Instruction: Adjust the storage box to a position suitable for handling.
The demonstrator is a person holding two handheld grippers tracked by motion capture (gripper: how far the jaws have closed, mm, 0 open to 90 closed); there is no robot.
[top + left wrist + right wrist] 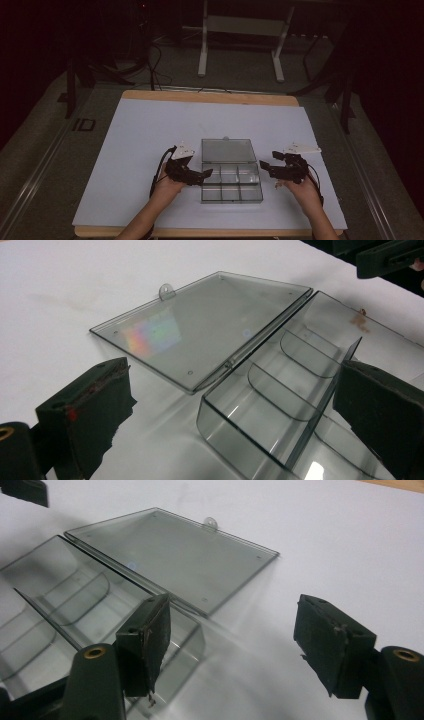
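Note:
A clear plastic compartment box (231, 182) lies open on the white sheet, its lid (227, 150) folded flat behind it. The compartments (295, 385) hold nothing that I can see. My left gripper (207, 174) sits at the box's left end, open. In the left gripper view its jaws (235, 415) straddle that end wall without touching it. My right gripper (264, 167) is at the box's right end, open. One of its pads (147, 640) hangs over the box corner (192, 635), the other over bare sheet. The lid (170, 555) lies flat beyond.
The white sheet (150, 130) covers a wooden table whose edge (210, 96) shows at the back and front. A white metal stand (240, 30) and cables sit on the floor beyond. Bare sheet surrounds the box on all sides.

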